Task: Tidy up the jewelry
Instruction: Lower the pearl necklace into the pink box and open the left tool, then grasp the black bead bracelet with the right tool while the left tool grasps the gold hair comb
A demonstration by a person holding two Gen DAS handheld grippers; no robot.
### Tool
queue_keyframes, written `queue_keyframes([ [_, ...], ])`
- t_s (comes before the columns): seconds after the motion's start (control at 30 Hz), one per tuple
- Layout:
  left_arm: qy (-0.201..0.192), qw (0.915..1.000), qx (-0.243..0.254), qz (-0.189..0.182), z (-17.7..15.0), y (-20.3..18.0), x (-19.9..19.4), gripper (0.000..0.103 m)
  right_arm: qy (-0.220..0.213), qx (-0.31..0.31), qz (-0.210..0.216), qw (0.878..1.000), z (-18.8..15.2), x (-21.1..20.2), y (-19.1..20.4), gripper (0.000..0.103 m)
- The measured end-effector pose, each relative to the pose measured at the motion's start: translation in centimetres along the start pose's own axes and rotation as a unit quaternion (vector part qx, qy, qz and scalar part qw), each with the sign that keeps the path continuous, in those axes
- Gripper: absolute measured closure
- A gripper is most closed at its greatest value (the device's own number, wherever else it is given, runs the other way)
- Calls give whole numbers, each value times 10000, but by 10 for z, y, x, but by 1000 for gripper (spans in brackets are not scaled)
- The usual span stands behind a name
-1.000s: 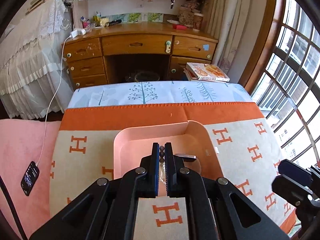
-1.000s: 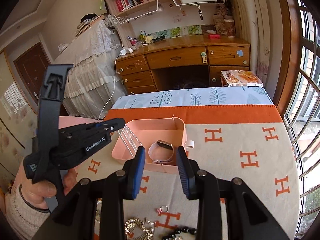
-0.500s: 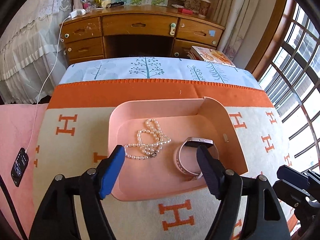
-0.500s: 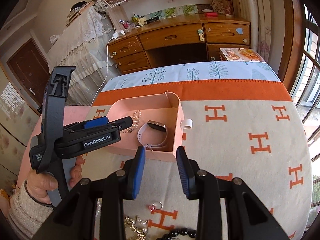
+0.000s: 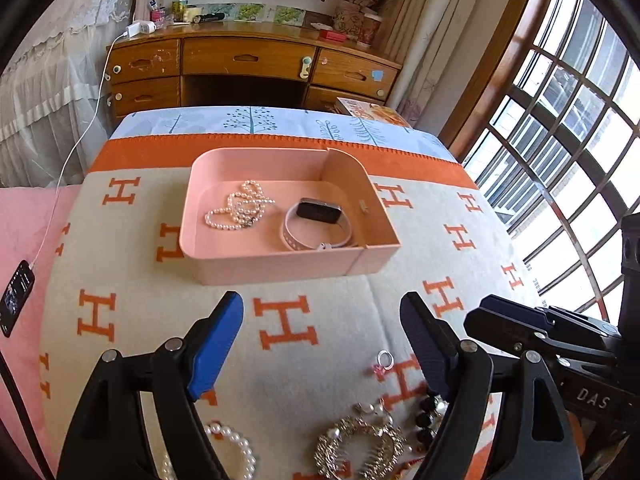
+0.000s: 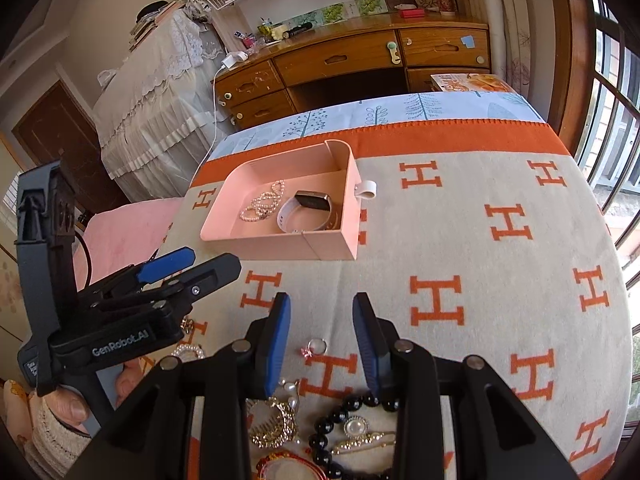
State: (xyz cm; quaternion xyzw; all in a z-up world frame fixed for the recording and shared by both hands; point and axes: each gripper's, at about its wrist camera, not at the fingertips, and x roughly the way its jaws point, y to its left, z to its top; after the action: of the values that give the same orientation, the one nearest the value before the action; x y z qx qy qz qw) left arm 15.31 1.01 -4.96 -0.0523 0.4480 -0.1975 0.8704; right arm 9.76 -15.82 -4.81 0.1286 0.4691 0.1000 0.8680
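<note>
A pale pink tray (image 5: 280, 268) sits on a cream blanket (image 5: 132, 280) patterned with orange H letters and edged by an orange band. Inside lie a white pearl necklace (image 5: 240, 210) and a black-faced watch (image 5: 318, 210) on a pale strap. Beyond, the sheet (image 5: 248, 120) is light blue with tree prints.

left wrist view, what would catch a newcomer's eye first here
The pink tray sits mid-blanket, holding a pearl necklace on its left and a white-strapped watch on its right. Nearer the camera, loose jewelry lies on the orange-H blanket: a small ring, a gold ornate piece and a pearl bracelet, with the left gripper open and empty above them.
</note>
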Motion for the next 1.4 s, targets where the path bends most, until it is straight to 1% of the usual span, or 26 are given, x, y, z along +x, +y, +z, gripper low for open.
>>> queue_keyframes([
  [0.13, -168, 9998, 47, 8, -24, -10, -24, 22, -44, -52, -61, 10000, -18, -13, 3, 70],
  [0.2, -256, 9997, 35, 34, -36, -14, -36, 19, -75, -117, -115, 9998, -28, -20, 5, 69],
  [0.27, -334, 9994, -8, 65, -49, -15, -47, 15, -117, -161, -175, 9996, -41, -26, 7, 61],
  [0.33, -376, 9992, -62, 86, -62, -14, -55, 14, -143, -175, -196, 9996, -53, -32, 7, 56],
  [0.53, -307, 9987, -402, 49, -100, -9, -68, 13, -115, -72, -219, 9997, -84, -46, 0, 56],
  [0.6, -253, 9988, -405, 88, -110, -10, -68, 13, -128, -64, -315, 9994, -92, -50, -3, 56],
  [0.73, -179, 9991, -162, 335, -123, -18, -69, 13, -77, -98, -649, 9978, -104, -54, -9, 56],
  [0.8, -125, 9995, -124, 278, -129, -19, -69, 13, -44, -140, -766, 9970, -109, -54, -13, 56],
  [0.97, 132, 9992, -174, 330, -141, -16, -56, 13, 45, -299, -1025, 9943, -115, -43, -24, 56],
  [1.1, 298, 9987, -315, 283, -142, -7, -44, 13, 261, -211, -973, 9947, -110, -24, -36, 56],
  [1.23, 342, 9983, -316, 352, -135, -5, -34, 14, 375, -217, -1012, 9939, -100, -7, -44, 56],
  [1.27, 350, 9983, -279, 362, -133, -6, -31, 17, 401, -249, -1033, 9935, -99, -3, -45, 56],
  [1.3, 377, 9984, -228, 358, -130, -7, -28, 24, 441, -289, -1062, 9929, -98, 2, -45, 56],
  [1.33, 438, 9983, -168, 350, -128, -8, -23, 28, 481, -318, -1083, 9924, -96, 6, -45, 59],
  [1.37, 523, 9979, -101, 361, -125, -10, -18, 37, 437, -381, -1131, 9919, -95, 7, -45, 60],
  [1.4, 606, 9974, -38, 380, -123, -12, -13, 47, 412, -463, -1175, 9911, -93, 9, -44, 65],
])
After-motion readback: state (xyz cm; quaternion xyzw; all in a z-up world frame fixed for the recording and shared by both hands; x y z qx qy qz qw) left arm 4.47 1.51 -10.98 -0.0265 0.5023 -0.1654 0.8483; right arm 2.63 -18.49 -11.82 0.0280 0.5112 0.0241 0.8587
